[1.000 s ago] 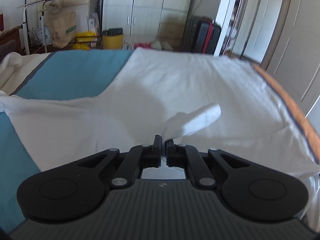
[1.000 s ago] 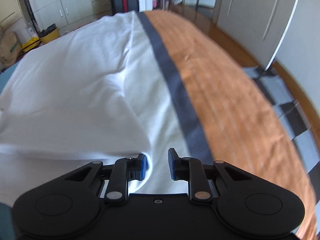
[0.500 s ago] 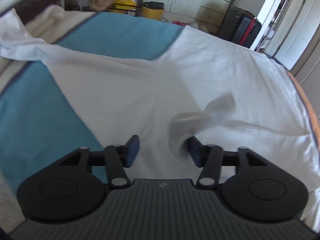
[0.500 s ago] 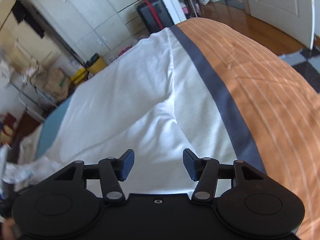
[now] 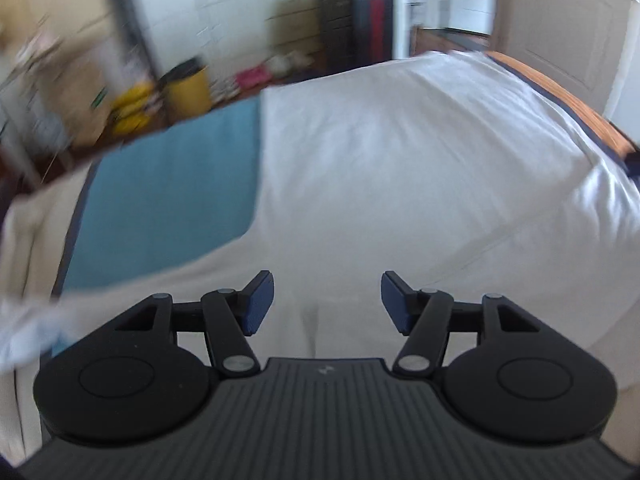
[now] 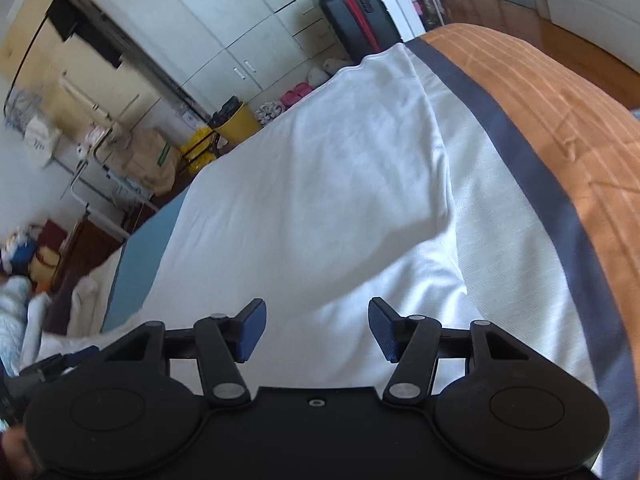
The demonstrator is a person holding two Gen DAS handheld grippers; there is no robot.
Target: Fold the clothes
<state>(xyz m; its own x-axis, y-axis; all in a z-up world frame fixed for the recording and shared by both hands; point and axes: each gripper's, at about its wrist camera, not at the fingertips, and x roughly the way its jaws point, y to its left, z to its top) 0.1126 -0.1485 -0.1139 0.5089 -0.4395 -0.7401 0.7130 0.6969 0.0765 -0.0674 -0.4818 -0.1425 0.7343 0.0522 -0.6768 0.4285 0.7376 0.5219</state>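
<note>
Risk of slack: both left gripper [image 5: 327,300] and right gripper [image 6: 317,330] jaws opening, nothing clamped; white garment [image 6: 320,184] spread mid-bed beside the orange edge, loose folds could bunch

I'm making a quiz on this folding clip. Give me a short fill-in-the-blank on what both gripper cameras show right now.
1. The garment spread on the bed is ____ in colour.
2. The right gripper holds ____ between its opening jaws.
3. Beside the garment, the bedspread has a wide ____ band past a dark stripe.
4. The bin on the floor is ____.

Missing words: white; nothing; orange; yellow
</note>
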